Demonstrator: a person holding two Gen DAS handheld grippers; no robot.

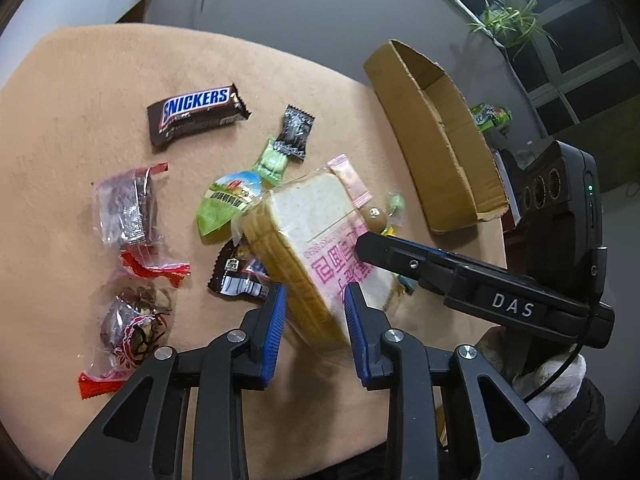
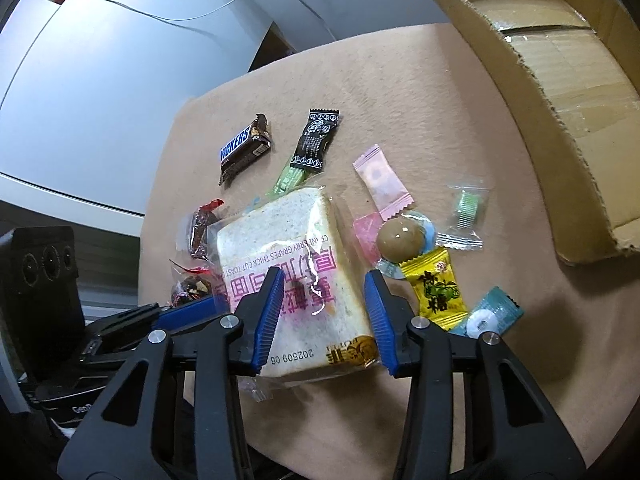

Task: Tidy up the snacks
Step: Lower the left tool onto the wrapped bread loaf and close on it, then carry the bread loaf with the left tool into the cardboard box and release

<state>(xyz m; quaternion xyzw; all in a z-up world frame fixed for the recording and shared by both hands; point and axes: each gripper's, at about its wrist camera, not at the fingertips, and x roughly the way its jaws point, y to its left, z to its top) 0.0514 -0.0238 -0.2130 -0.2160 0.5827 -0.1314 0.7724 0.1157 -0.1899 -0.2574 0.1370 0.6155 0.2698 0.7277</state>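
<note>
Toast pack [image 2: 288, 276] marked "THICK CUT TOAST", "202509 05"; "SNICKERS" bar [image 1: 196, 114] apart.

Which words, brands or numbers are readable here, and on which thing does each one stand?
"SNICKERS": brown bar.
"DAS": right tongs, on the body.
"GRAPES THICK CUT TOAST" and "202509 05": bread bag; its first word is partly hidden.
"Gen": left tongs' body, cut off.
Large pink Chinese print on the bread bag, upside down.
Chinese characters on the yellow candy.
Black sachet: too small to read.
</note>
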